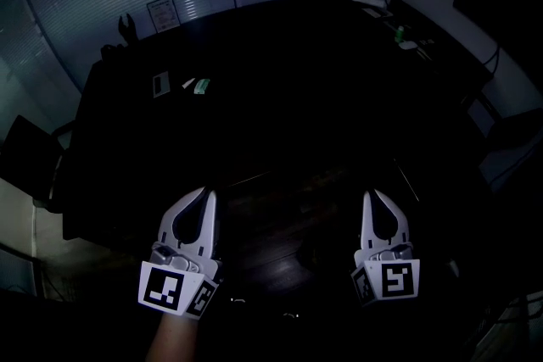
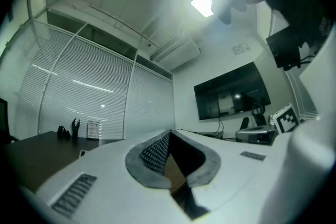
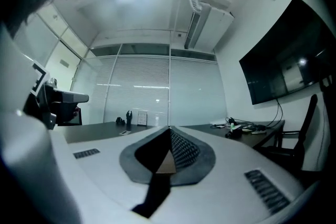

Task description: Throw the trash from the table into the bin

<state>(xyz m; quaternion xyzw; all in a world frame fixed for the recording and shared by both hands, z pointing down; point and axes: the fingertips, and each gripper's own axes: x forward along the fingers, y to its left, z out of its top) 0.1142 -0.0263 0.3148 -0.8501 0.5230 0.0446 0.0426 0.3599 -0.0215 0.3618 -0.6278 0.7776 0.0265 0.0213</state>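
The white left gripper (image 1: 206, 192) and white right gripper (image 1: 374, 195) hover closed and empty. This looks like the approach step. A small green-and-white scrap (image 1: 197, 86) lies on the dark table (image 1: 288, 64), well ahead of the left gripper. Next it should reach forward and open.

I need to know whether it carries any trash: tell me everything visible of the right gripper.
The right gripper has two white, plastic-looking jaws lined with grey cross-hatched pads, and a cube with black-and-white square markers at its rear. Its jaws are shut, tips meeting, with nothing between them. It points roughly level toward the dark table and touches nothing visible.
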